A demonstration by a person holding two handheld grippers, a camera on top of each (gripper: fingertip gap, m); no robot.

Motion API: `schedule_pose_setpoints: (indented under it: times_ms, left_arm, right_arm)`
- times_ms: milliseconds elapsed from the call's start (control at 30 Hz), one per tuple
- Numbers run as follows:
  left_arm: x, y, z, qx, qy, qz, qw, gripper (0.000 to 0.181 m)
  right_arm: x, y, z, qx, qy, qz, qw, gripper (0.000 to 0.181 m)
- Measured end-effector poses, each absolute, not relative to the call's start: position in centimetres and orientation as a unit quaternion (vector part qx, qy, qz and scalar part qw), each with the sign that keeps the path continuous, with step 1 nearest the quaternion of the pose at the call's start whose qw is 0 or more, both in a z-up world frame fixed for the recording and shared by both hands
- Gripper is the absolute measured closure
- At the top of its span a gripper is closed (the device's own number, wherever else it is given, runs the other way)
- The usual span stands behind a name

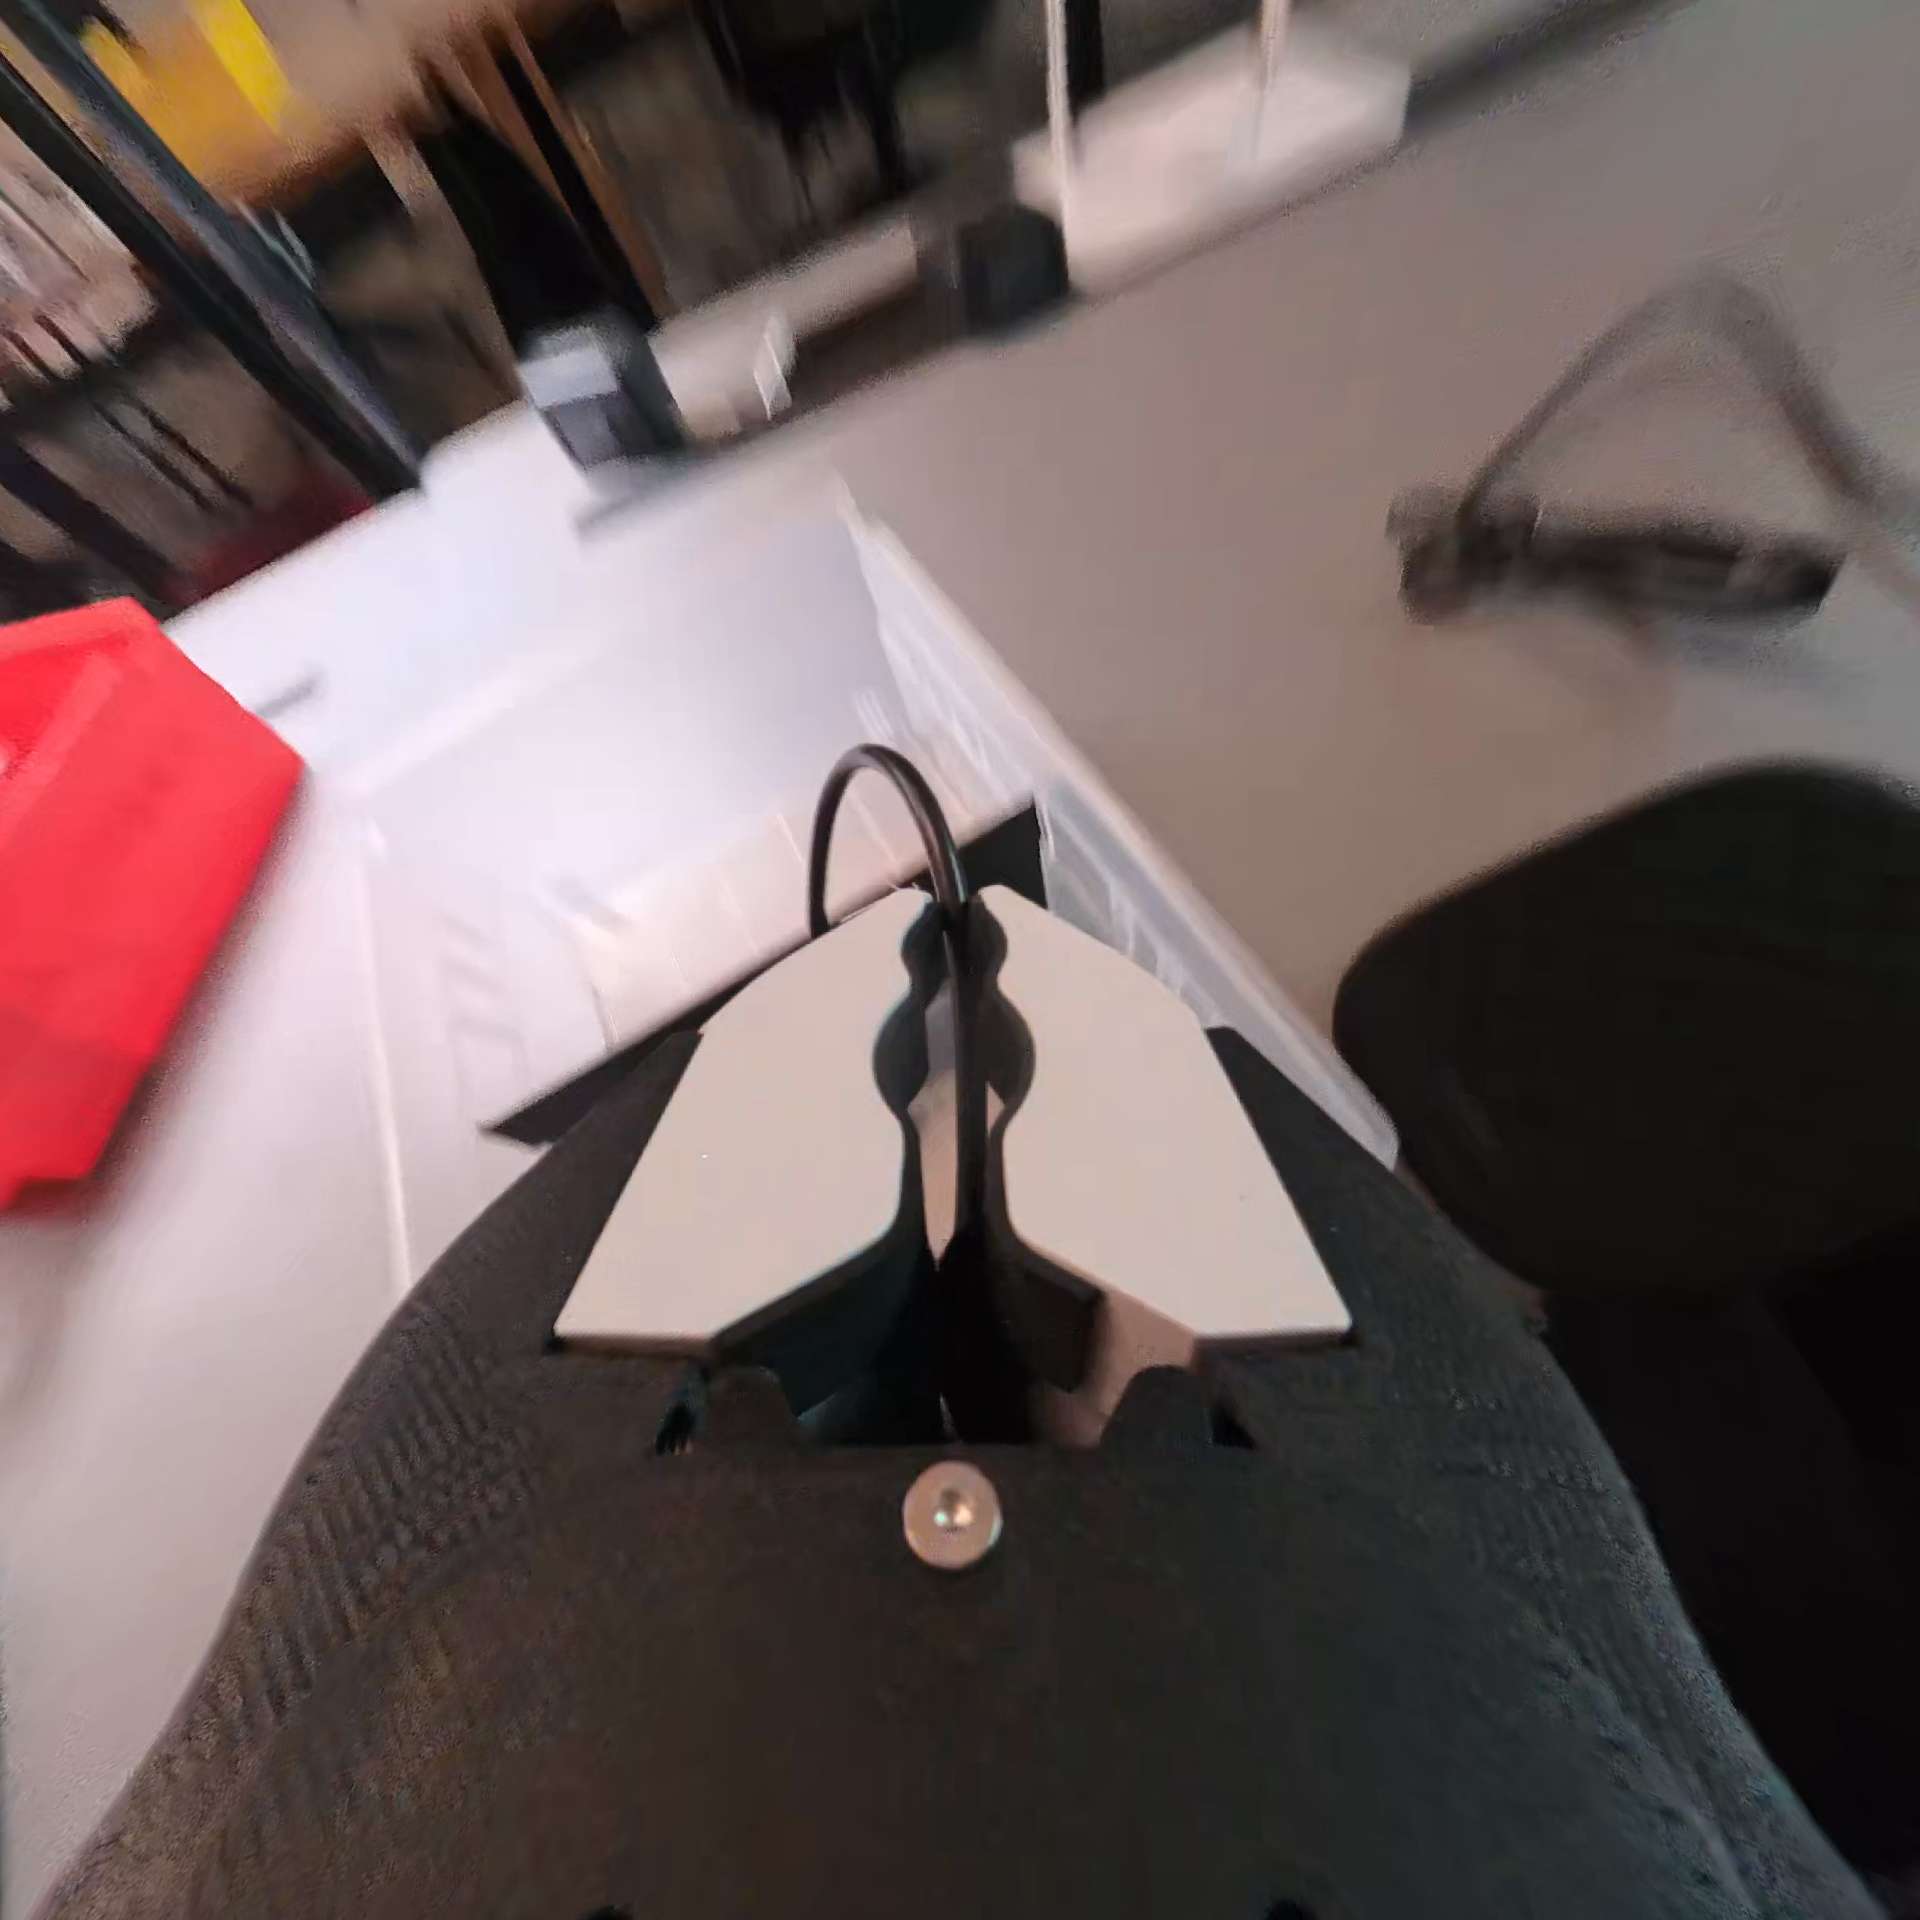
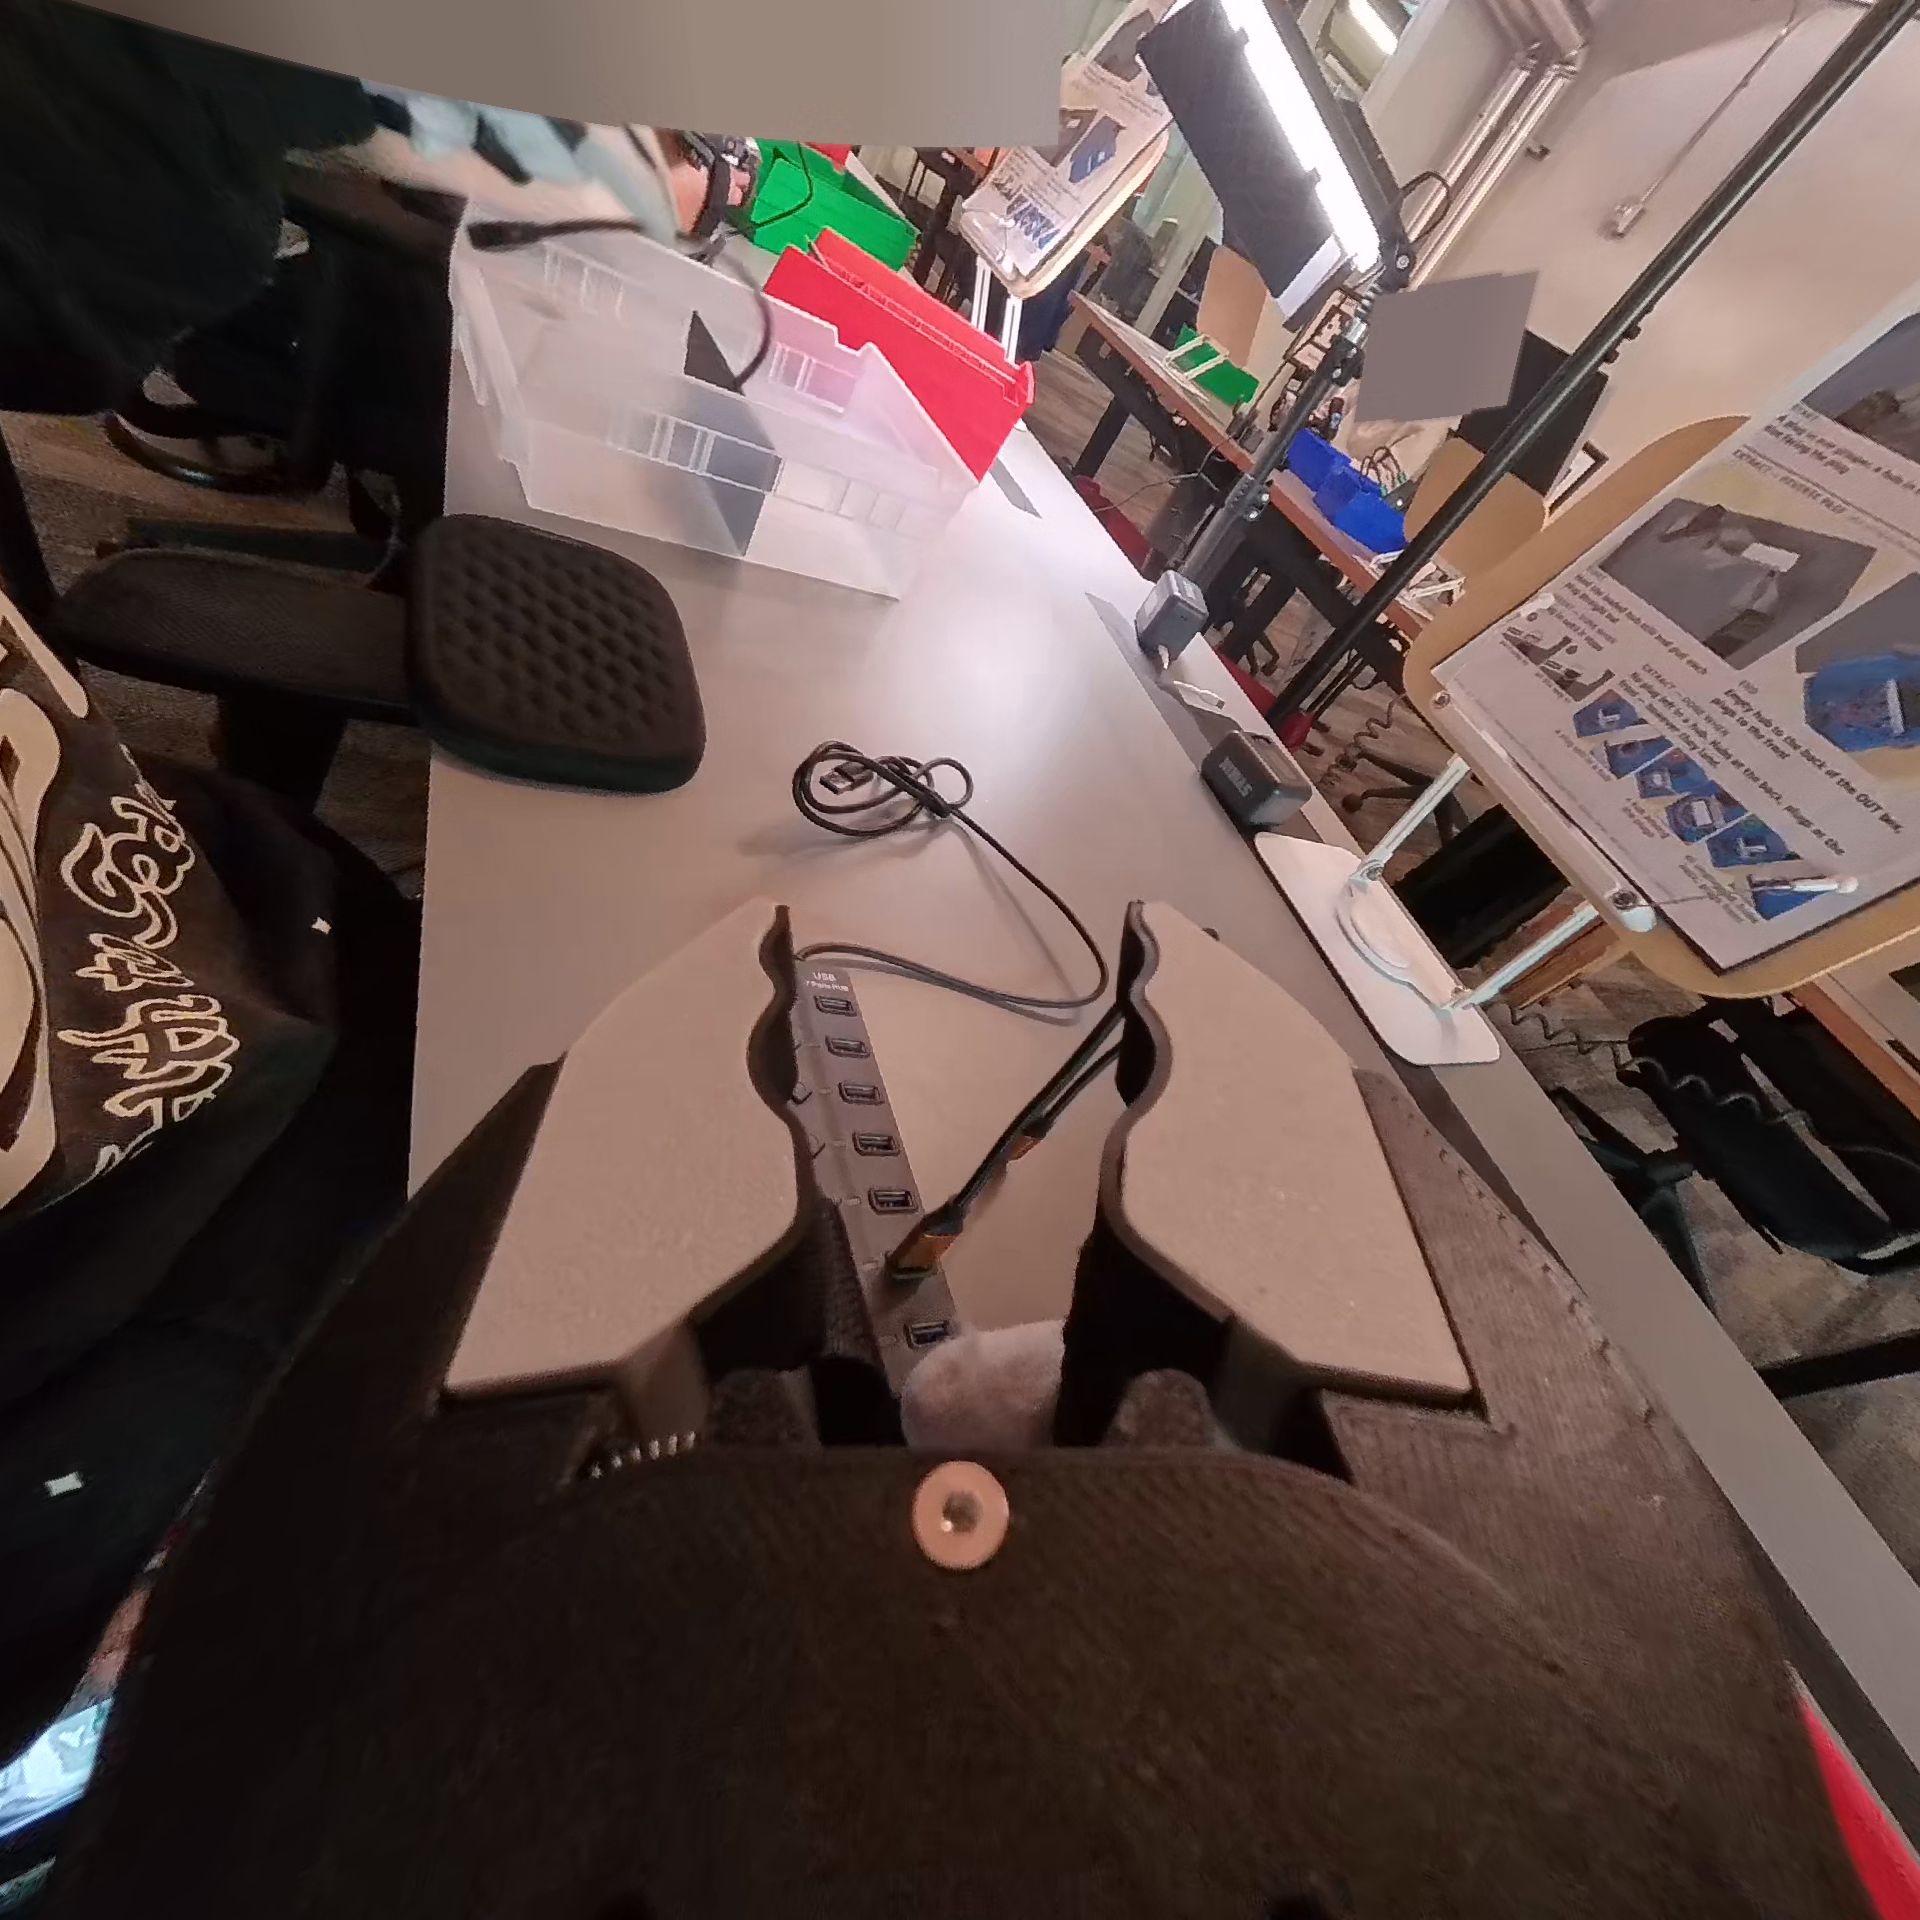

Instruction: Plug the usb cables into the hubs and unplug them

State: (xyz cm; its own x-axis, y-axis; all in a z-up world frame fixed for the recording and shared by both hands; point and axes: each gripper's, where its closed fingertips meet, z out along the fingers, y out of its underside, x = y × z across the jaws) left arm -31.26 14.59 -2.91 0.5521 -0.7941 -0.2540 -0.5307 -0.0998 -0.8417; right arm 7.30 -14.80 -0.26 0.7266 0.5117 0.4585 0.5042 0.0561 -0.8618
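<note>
In the left wrist view my left gripper is shut on a thin black cable that loops out past the fingertips, above a clear plastic bin. The view is motion-blurred. In the right wrist view my right gripper is open low over the table, with a black USB hub strip lying between its fingers. A USB plug sits in one of the hub's ports, and its cable runs off to the right. The hub's own cable lies coiled ahead. The left gripper shows far off, blurred.
A red bin and the clear bin stand at the table's far end; the red bin also shows at left. A black chair armrest overlaps the table's left edge. Small chargers, a stand base and an instruction board line the right side. About 50 cm separates my left fingertips from my right. It is some 12 cm from my right tips to the USB plug.
</note>
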Motion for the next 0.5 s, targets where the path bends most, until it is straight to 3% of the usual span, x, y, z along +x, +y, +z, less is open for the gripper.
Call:
schedule_pose_setpoints:
  times_ms: [100,233,500]
  left_arm:
    - [-29.8,13.0,2.3,-0.648,0.406,-0.24,0.598,0.177]
    - [-27.7,10.4,6.3,-0.559,0.365,-0.353,0.655,0.177]
    - [-21.0,3.0,10.1,-0.391,0.372,-0.571,0.618,0.177]
  right_arm:
    - [6.6,-14.6,-0.4,-0.683,-0.376,0.012,0.626,0.122]
    - [5.0,-14.2,-0.6,-0.675,-0.388,0.028,0.627,0.123]
    - [0.4,-13.0,-1.4,-0.652,-0.41,0.079,0.633,0.122]
